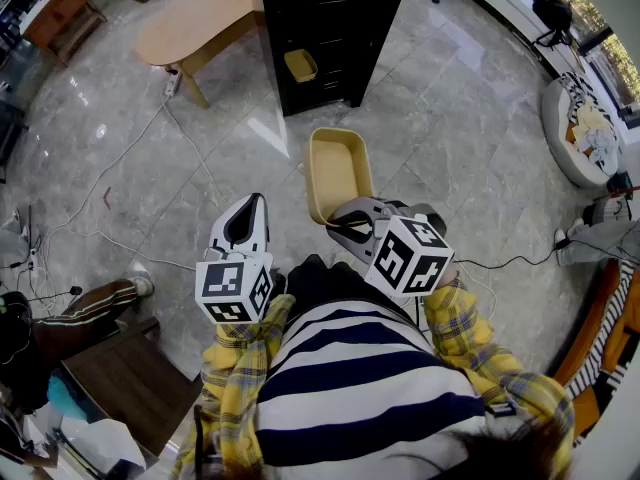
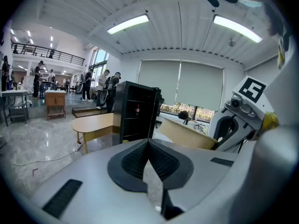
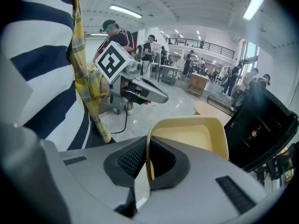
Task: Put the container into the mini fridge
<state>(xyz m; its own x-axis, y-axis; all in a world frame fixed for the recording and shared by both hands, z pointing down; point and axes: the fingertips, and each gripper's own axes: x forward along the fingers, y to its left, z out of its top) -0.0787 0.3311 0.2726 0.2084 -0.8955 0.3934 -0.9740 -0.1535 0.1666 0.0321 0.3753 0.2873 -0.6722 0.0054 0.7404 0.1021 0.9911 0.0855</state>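
Pinching the rim of the yellow container (image 3: 191, 139), the right claw (image 3: 148, 146) is holding it toward the black mini fridge (image 1: 330, 38); the left claw (image 2: 148, 144) is hovering pressed together, empty.

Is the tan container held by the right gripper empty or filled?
Empty: seen from above, the container shows only its bare inside, with nothing lying in it.

The container (image 1: 338, 173) is in front of the mini fridge (image 1: 330, 38), a table (image 1: 200, 13) left of the fridge.

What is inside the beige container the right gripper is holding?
Nothing visible: the container shows a bare beige bottom. The right gripper has its fingers over the near edge, hiding that strip.
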